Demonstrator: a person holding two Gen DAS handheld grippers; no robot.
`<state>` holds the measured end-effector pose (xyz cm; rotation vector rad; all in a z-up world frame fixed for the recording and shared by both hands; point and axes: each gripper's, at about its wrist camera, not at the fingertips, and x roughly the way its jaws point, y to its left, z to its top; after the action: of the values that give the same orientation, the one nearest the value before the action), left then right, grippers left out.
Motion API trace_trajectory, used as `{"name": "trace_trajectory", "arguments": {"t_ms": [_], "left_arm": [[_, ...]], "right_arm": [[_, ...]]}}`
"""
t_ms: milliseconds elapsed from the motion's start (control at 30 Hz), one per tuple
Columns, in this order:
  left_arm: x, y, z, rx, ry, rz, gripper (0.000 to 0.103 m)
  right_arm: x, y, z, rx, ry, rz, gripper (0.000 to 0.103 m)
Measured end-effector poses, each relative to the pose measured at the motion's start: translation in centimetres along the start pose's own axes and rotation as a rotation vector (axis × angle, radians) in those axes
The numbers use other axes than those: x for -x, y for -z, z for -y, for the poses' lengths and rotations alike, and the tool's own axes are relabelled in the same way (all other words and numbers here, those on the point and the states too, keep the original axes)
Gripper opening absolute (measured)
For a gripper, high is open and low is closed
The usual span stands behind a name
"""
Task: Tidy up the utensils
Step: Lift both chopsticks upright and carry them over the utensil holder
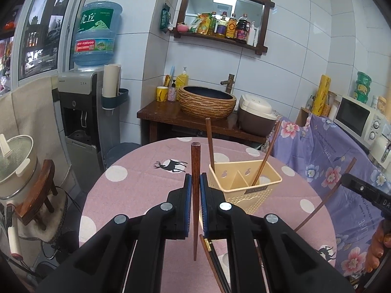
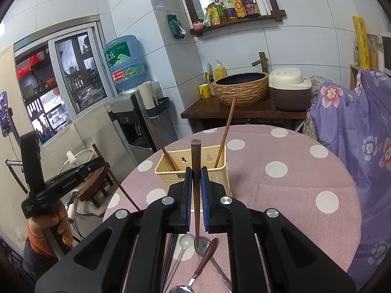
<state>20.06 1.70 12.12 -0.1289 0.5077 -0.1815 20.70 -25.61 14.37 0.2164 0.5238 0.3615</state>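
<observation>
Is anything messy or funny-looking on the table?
A little. Spoons and dark chopsticks lie loose and crisscrossed on the pink tablecloth, while two chopsticks lean opposite ways in the yellow holder. Nothing spilled or broken.

Bench [image 2: 281, 151] open right of the cream holder [image 2: 193, 171], whose two leaning chopsticks [image 2: 226, 134] block its mouth; spoons [image 2: 202, 246] crowd the near edge.

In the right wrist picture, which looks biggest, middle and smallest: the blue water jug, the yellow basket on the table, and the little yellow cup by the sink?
Largest to smallest, as they look:
1. yellow basket, though it sits nearest the camera, so that helps it
2. blue water jug, close behind it
3. yellow cup, clearly smallest
</observation>
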Motion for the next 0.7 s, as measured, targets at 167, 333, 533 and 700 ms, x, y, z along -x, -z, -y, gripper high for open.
{"name": "trace_trajectory", "arguments": {"t_ms": [167, 333, 533, 700], "left_arm": [[1.3, -3.4, 0.7, 0.003, 0.039, 0.03, 0.008], [3.4, -8.8, 2.5, -0.013, 0.059, 0.12, 0.008], [2.3, -13.0, 4.9, 0.006, 0.06, 0.163, 0.008], [-1.6, -11.2, 5.9, 0.0, 0.03, 0.109, 0.008]], "right_arm": [[0.9, -3.1, -0.5, 0.017, 0.0, 0.03, 0.008], [2.3, -8.8, -1.5, 0.026, 0.013, 0.12, 0.008], [1.3, -13.4, -2.2, 0.009, 0.088, 0.214, 0.008], [-2.5, -11.9, -1.7, 0.002, 0.136, 0.177, 0.008]]}}
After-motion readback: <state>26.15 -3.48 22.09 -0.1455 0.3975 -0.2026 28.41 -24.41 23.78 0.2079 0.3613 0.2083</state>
